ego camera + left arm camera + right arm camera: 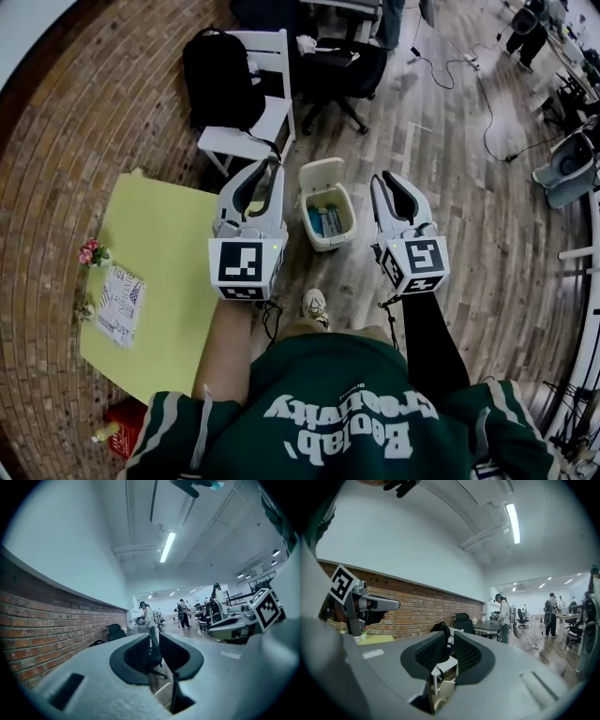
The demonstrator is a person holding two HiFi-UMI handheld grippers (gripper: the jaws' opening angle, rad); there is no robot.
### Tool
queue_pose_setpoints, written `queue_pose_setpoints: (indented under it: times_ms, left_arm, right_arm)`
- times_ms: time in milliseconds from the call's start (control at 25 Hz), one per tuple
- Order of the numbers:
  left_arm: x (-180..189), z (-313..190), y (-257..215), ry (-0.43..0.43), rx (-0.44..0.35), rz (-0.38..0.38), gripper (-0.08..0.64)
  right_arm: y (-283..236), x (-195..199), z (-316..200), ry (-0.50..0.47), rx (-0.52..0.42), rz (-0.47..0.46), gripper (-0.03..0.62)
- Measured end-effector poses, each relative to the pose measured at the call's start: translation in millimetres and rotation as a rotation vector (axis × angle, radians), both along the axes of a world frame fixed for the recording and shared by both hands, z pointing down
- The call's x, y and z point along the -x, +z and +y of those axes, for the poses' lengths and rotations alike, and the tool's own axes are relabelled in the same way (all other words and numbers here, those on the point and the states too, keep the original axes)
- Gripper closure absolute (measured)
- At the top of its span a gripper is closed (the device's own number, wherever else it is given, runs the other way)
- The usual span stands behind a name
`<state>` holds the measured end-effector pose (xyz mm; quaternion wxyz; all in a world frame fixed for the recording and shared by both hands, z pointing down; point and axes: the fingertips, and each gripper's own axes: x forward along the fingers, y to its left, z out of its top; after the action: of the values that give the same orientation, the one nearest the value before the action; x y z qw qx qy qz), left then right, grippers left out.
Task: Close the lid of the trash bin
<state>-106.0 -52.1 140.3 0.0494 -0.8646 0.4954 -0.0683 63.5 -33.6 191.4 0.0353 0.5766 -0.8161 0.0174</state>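
A small cream trash bin (339, 234) stands on the wood floor ahead of me. Its lid (321, 175) is tipped up and back, and blue items show inside. My left gripper (270, 169) hangs just left of the bin, pointing level, its jaws slightly apart with nothing between them. On the bin's right, my right gripper (382, 178) is likewise open and empty. In the left gripper view the gripper (153, 644) frames a cream edge (162, 694) low in the gap. The right gripper (450, 646) view shows a cream piece (442, 686) below its jaws.
A white chair (267, 117) carrying a black backpack (220, 80) stands behind the bin, next to a black office chair (337, 70). A yellow table (159, 272) lies at the left by the brick wall (75, 122). Cables (487, 122) trail on the floor. People stand far off.
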Motion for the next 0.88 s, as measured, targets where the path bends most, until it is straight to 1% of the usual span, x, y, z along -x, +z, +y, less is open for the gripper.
queue_pose_setpoints:
  times_ms: [160, 400, 600, 880]
  left_arm:
    - [6, -22, 4, 0.012, 0.008, -0.003, 0.491]
    - [9, -44, 12, 0.026, 0.022, 0.015, 0.491]
    - [11, -54, 24, 0.019, 0.042, 0.035, 0.491]
    - [11, -65, 39, 0.014, 0.074, 0.069, 0.492]
  right_arm:
    - [4, 7, -21, 0.005, 0.01, 0.003, 0.514]
    - [6, 13, -42, 0.013, 0.011, 0.013, 0.515]
    - [17, 12, -53, 0.017, 0.037, 0.026, 0.515]
    - [21, 12, -63, 0.001, 0.047, 0.048, 0.518]
